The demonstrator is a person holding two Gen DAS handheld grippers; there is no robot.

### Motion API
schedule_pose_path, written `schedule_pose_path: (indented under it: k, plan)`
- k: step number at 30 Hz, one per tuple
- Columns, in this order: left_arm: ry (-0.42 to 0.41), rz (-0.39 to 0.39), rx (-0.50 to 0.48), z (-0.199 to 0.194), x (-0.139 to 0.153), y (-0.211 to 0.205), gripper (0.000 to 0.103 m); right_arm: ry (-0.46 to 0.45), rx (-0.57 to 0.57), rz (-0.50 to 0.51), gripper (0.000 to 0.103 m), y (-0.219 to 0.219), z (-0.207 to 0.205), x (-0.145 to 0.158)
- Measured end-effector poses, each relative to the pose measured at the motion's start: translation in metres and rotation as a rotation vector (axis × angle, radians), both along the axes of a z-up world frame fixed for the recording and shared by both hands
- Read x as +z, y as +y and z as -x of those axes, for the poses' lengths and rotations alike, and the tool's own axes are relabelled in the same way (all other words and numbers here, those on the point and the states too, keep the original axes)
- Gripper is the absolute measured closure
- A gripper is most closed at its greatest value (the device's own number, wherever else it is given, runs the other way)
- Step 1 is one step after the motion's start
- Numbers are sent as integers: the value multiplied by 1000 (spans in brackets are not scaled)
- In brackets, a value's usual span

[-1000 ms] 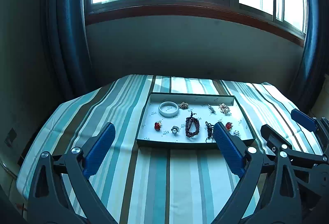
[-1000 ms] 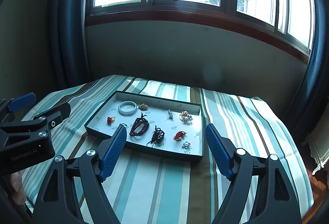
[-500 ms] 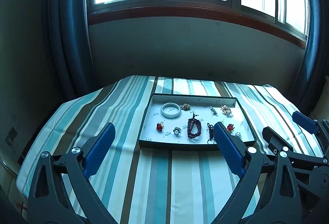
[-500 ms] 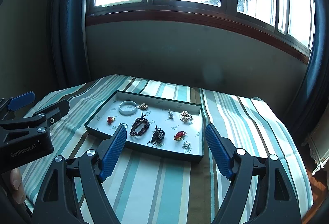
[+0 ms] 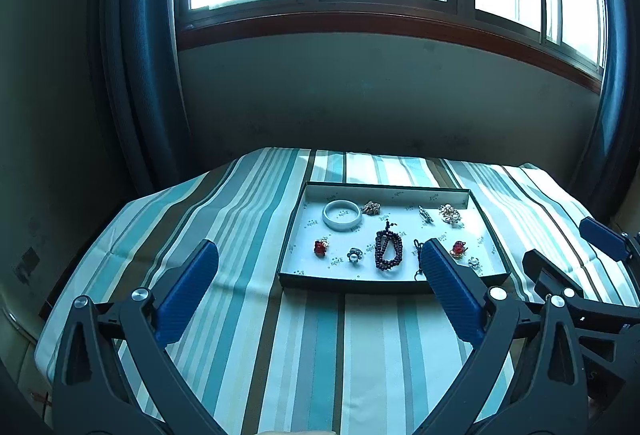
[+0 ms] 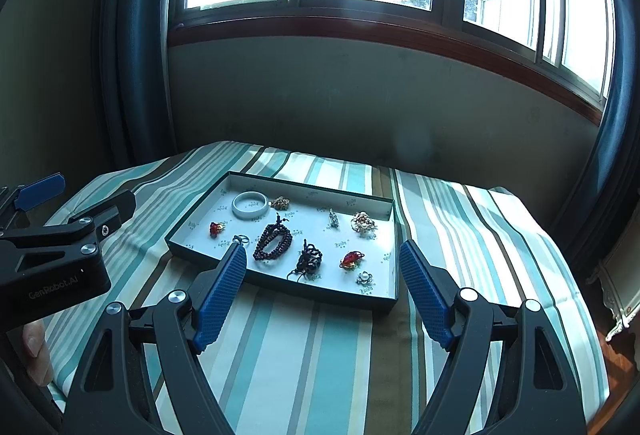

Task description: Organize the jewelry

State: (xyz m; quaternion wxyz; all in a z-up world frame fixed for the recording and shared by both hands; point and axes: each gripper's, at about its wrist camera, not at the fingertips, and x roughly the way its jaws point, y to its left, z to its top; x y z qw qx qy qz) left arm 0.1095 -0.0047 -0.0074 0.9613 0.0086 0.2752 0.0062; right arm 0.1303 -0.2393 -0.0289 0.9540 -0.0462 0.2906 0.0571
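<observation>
A shallow dark-rimmed tray (image 5: 291,235) (image 6: 320,293) lies on the striped cloth and holds several jewelry pieces. Among them are a white bangle (image 5: 342,215) (image 6: 250,205), a dark bead bracelet (image 5: 388,249) (image 6: 274,241), a red brooch (image 5: 320,248) (image 6: 217,228), a gold brooch (image 5: 450,213) (image 6: 363,222) and a black cord piece (image 6: 310,259). My left gripper (image 5: 319,244) hovers short of the tray's near edge, its jaws opening with nothing between them. My right gripper (image 6: 322,246) hangs open over the near rim, also with nothing in it.
The striped cloth (image 5: 248,335) covers a table that drops off at the left and near edges. A dark wall under a window stands behind it, with curtains (image 5: 136,75) on both sides. A hand (image 6: 36,347) shows at the lower left of the right wrist view.
The left gripper's fingers have spread slightly wider. Both hands and the jewelry stay where they were.
</observation>
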Motion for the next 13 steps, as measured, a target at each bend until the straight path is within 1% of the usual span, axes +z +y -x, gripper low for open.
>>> schedule_pose_path:
  k: [5, 8, 13]
  plan:
    - [7, -2, -8, -3, -4, 2, 2, 5, 4, 2, 25, -1, -1, -2]
    - [6, -27, 14, -7, -6, 2, 2, 9, 3, 2, 25, -3, -2, -4]
    - [67, -19, 13, -21, -19, 8, 2, 29, 0, -6, 25, -11, -8, -11]
